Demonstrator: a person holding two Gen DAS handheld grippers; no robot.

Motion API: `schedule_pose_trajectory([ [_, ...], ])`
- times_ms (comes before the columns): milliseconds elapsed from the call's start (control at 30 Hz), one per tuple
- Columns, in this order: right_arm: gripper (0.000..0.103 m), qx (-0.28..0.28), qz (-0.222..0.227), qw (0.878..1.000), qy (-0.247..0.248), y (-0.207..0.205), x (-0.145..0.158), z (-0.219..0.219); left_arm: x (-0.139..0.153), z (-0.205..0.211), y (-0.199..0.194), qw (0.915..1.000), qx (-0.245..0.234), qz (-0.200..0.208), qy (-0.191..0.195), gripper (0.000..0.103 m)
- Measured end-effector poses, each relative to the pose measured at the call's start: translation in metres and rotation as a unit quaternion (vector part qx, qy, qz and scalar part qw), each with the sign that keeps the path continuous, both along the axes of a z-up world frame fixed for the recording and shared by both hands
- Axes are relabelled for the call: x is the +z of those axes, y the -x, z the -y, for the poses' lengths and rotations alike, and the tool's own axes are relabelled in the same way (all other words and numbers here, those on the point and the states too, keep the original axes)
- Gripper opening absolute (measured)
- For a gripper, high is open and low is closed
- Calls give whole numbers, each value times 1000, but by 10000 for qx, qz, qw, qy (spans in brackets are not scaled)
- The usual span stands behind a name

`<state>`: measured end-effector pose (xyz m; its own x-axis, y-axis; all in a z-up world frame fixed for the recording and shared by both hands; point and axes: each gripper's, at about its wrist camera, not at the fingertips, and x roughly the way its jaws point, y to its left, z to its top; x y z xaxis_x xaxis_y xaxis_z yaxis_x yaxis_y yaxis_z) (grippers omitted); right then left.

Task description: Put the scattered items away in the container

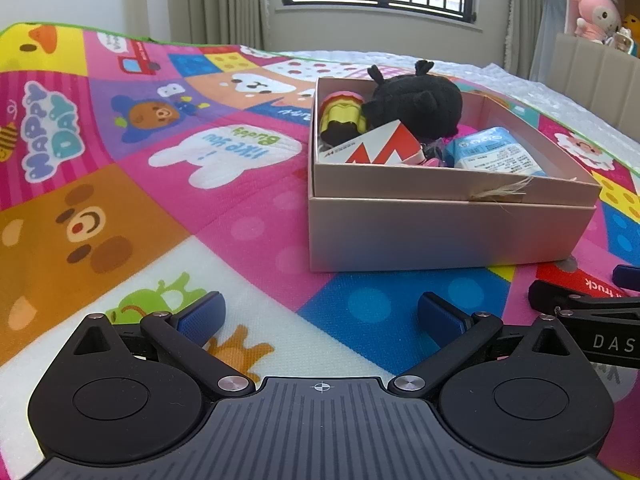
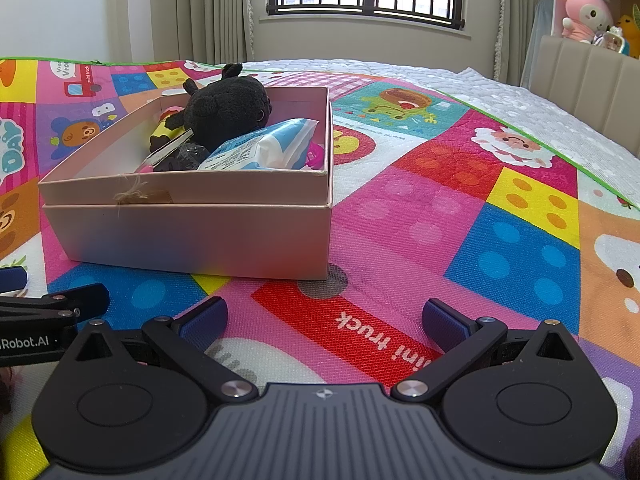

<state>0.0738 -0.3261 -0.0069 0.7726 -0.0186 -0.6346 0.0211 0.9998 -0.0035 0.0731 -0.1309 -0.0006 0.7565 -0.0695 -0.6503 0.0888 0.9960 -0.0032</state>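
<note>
A pink cardboard box (image 1: 440, 232) stands on the colourful play mat; it also shows in the right wrist view (image 2: 192, 236). Inside lie a black plush toy (image 1: 416, 108), a yellow and black toy (image 1: 342, 118), a red and white carton (image 1: 380, 148) and a blue and white packet (image 1: 496, 152). The plush (image 2: 228, 112) and the packet (image 2: 260, 148) also show in the right wrist view. My left gripper (image 1: 320, 316) is open and empty, low over the mat in front of the box. My right gripper (image 2: 324, 320) is open and empty, in front of the box's right corner.
The play mat (image 2: 440, 208) covers a bed with a white quilt (image 2: 500, 92). A padded headboard (image 2: 592, 80) with a pink plush (image 2: 580, 12) stands at the right. A window and curtains are behind. The two grippers sit side by side, close together.
</note>
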Motion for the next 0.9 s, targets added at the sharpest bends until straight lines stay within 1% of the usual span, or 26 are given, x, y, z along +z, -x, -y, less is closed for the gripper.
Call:
schedule_pose_trajectory([
  [900, 103, -1, -2, 10000, -1, 0, 0, 0, -1, -1, 0, 9999, 6, 68, 126, 103],
])
